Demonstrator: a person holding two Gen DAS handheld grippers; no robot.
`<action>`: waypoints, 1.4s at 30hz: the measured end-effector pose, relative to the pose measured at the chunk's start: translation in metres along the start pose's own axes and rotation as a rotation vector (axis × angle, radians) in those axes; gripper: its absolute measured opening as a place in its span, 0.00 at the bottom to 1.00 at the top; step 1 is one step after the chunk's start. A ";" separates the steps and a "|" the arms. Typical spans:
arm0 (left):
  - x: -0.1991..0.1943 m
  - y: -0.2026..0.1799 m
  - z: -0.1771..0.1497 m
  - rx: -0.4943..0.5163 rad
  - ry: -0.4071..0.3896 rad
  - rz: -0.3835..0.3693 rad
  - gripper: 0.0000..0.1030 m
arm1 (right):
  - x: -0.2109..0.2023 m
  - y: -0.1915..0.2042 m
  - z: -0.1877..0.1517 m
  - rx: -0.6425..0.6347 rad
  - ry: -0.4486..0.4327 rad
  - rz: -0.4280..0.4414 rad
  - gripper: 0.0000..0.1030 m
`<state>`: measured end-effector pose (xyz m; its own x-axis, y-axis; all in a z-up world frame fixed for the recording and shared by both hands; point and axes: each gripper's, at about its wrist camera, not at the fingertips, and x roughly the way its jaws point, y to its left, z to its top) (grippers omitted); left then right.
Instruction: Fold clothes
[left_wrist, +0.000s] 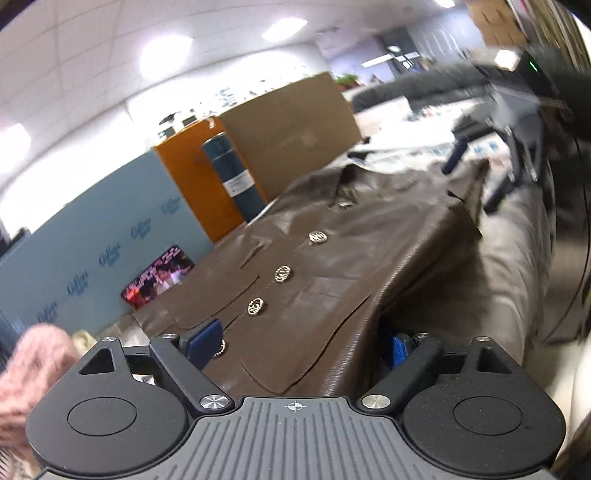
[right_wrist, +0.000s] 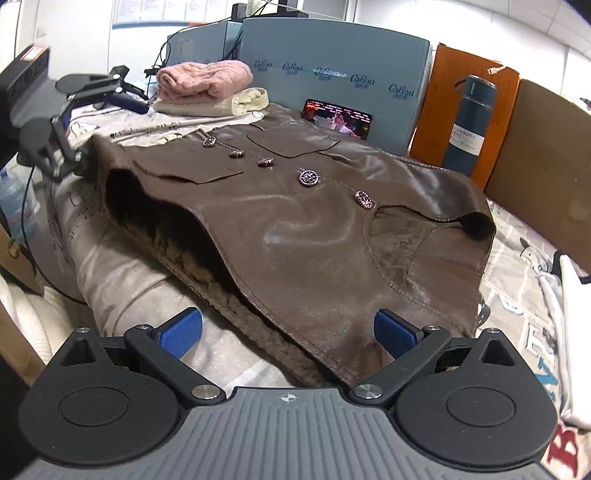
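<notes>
We have the desk, draped in a printed cloth, with the brown vest lying flat across its middle, front up, one side hanging over the near edge. The vest looks like faux leather with a fuzzy lining showing at the armhole: we judge it fairly heavy, smooth and a little slippery on the face, and stiffer than knit, so it should crease in broad bends, not sharp ones. A teal bottle stands at the far edge, and a pink sweater sits folded near the far left corner, both well apart from the vest. A row of metal buttons runs down the front; we would keep the pads off these.

Our right gripper hangs spread wide at the shoulder end, with the shoulder seam between the blue pads and nothing pinched yet. Our left gripper is spread too, straddling the hem, one pad hidden under the drooping side. We would take hold at the stitched edges, where the doubled material gives the firmest purchase.
</notes>
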<state>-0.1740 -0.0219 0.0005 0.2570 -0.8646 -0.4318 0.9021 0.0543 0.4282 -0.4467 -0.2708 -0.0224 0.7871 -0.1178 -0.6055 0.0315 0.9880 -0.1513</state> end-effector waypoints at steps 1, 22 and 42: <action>0.002 0.006 0.000 -0.023 -0.005 -0.001 0.87 | 0.001 0.000 0.001 -0.013 0.005 -0.014 0.99; -0.003 0.006 -0.014 -0.023 0.082 0.000 0.88 | 0.019 -0.013 0.010 -0.076 0.008 -0.330 0.97; -0.019 -0.011 -0.026 0.099 0.096 0.048 0.13 | -0.010 -0.007 -0.011 -0.148 -0.030 -0.226 0.06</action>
<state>-0.1797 0.0070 -0.0165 0.3350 -0.8104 -0.4806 0.8505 0.0406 0.5245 -0.4618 -0.2777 -0.0239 0.7881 -0.3287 -0.5204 0.1198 0.9113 -0.3940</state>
